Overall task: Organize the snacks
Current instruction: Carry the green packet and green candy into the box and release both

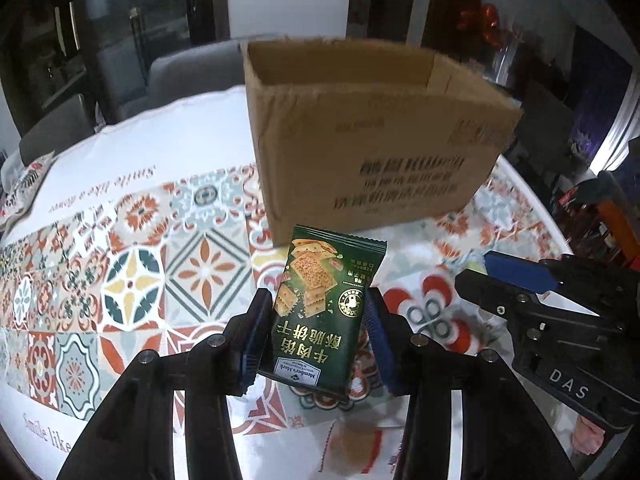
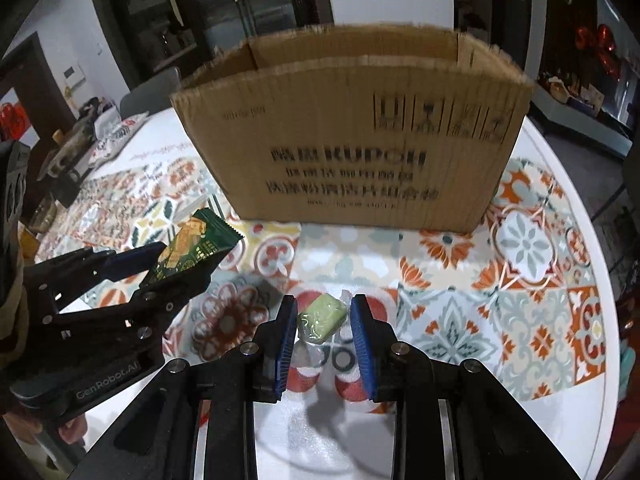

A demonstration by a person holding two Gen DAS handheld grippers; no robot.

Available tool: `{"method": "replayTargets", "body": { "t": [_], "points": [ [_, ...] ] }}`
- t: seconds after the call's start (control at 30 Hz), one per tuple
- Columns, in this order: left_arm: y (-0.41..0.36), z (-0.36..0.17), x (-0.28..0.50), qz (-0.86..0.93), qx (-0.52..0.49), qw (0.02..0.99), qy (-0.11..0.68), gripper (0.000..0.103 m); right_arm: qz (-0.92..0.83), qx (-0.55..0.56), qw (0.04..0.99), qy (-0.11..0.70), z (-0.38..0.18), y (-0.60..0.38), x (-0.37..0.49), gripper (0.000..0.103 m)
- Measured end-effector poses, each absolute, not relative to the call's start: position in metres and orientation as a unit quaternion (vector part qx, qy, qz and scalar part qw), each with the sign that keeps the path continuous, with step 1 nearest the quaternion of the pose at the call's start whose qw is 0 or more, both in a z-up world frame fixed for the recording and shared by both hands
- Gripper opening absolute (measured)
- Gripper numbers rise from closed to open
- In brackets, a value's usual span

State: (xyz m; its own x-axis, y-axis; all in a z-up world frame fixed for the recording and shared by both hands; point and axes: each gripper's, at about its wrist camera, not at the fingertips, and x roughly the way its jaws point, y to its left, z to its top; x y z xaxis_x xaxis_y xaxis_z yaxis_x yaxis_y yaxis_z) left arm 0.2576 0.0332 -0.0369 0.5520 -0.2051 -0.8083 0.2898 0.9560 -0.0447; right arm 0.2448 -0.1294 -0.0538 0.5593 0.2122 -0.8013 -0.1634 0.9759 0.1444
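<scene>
My left gripper is shut on a dark green cracker packet and holds it above the table, in front of an open cardboard box. It also shows in the right wrist view with the packet. My right gripper is shut on a small pale green wrapped sweet, held above the table in front of the box. The right gripper shows at the right of the left wrist view.
The round table has a patterned tile cloth. Another snack packet lies under the left gripper. White snack bags lie at the table's far left edge. Grey chairs stand behind the table.
</scene>
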Motion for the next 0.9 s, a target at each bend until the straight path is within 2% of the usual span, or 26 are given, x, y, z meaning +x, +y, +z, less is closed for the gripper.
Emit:
{"method": "replayTargets", "body": {
  "t": [0.57, 0.9],
  "points": [
    [0.014, 0.042, 0.274, -0.146, 0.035, 0.914, 0.377, 0.046, 0.121, 0.016, 0.925, 0.361, 0.037, -0.137, 0.253, 0.029],
    [0.001, 0.061, 0.330, -0.141, 0.040, 0.913, 0.380, 0.046, 0.122, -0.006, 0.925, 0.360, 0.061, -0.141, 0.295, 0.029]
  ]
}}
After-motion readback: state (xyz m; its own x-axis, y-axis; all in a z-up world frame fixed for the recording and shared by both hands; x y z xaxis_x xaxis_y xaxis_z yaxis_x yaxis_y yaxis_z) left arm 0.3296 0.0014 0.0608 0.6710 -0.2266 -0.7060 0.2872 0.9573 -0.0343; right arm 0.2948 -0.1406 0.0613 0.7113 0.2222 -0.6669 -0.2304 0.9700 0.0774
